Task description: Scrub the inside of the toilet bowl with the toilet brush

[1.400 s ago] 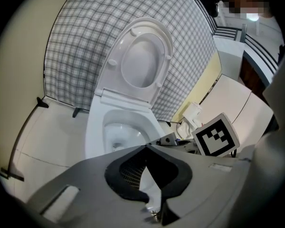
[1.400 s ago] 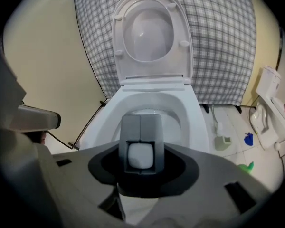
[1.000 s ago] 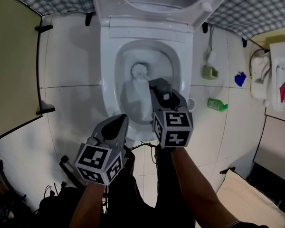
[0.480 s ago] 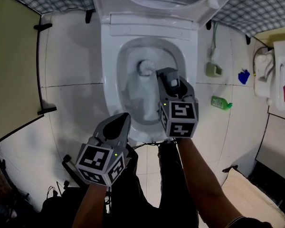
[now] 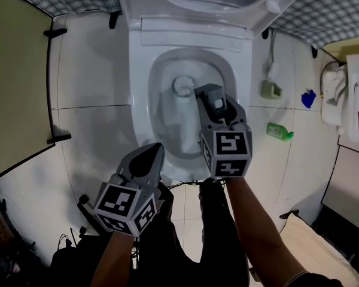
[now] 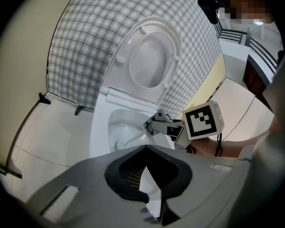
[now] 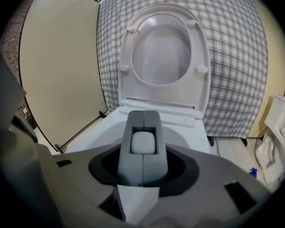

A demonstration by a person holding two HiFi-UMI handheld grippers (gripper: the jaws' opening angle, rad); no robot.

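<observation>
Right gripper (image 5: 209, 100) in my hand clamped on brush (image 5: 182, 85) handle, brush head down inside bowl (image 5: 139, 106), toward back. Left gripper (image 5: 145, 159) shut, empty, just before bowl front. I judge scrub underway; wall coverage unclear, front and sides probably left

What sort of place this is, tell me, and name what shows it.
A toilet room, most likely: a white toilet with its lid raised, a toilet brush inside it, and white floor tiles.
</observation>
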